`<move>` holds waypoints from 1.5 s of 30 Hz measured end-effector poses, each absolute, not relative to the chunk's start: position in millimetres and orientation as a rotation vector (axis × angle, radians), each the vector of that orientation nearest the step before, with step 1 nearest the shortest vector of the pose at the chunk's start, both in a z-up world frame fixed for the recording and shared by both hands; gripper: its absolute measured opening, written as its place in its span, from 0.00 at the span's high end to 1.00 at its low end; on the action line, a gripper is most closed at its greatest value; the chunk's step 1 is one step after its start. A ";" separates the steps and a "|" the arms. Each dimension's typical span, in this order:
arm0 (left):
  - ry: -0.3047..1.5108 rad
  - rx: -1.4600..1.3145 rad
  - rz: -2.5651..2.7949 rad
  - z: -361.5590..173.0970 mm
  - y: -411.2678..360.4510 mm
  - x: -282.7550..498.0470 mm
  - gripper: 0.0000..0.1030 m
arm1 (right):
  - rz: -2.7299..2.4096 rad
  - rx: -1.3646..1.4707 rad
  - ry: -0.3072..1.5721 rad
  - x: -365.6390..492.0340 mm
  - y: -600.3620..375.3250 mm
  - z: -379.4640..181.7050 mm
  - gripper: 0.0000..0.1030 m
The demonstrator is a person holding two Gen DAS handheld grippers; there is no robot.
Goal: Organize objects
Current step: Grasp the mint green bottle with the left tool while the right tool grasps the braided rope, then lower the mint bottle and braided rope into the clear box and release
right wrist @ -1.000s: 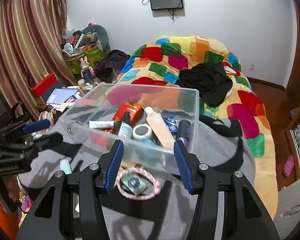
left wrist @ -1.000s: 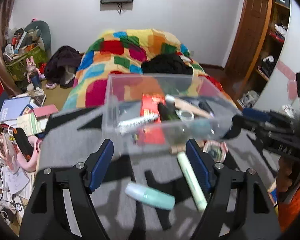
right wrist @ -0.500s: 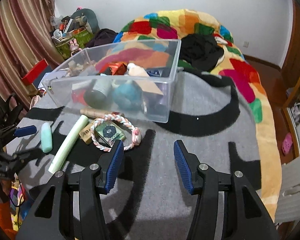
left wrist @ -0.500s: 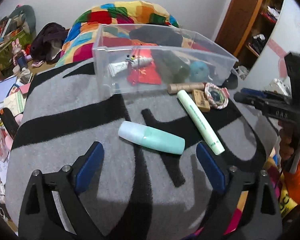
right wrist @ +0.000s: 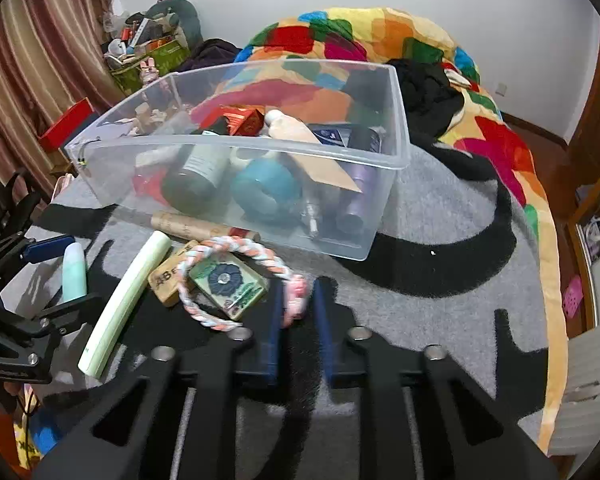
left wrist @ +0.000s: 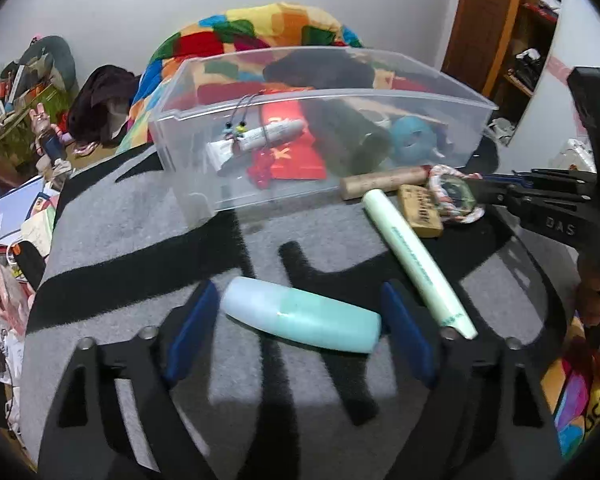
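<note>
Mint bottle [left wrist: 302,318] — grey-black blanket [left wrist: 140,240] — pink-white rope ring [right wrist: 244,280]

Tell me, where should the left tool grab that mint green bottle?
Grip the mint green rounded plastic bottle at its ends, coming from above. It lies flat on the grey rug, lengthwise between the open left tool, whose blue pads already flank both ends.

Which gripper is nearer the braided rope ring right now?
Right. The right gripper has its fingers around the braided rope ring at its near end. The left gripper straddles the teal bottle, well away from it.
</note>
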State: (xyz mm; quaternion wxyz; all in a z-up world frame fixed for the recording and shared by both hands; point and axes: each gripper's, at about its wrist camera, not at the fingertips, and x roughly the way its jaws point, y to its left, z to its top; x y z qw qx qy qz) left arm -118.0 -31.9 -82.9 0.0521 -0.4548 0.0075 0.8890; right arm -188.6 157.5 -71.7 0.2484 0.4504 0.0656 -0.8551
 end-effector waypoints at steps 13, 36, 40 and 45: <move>-0.081 -1.295 2.756 -61.8 -36.5 -102.7 0.29 | -2.345 1.124 0.048 -174.7 173.3 -35.6 0.90; -0.166 -1.054 2.908 5.6 -40.3 -134.4 0.29 | -2.434 0.928 -0.037 -190.6 168.1 26.5 0.90; -0.184 -1.065 2.922 5.7 -43.3 -144.7 0.29 | -2.450 0.944 -0.025 -201.0 162.6 23.6 0.90; -0.216 -1.092 2.931 4.1 -47.5 -160.5 0.29 | -2.454 0.979 -0.009 -216.8 153.6 16.4 0.90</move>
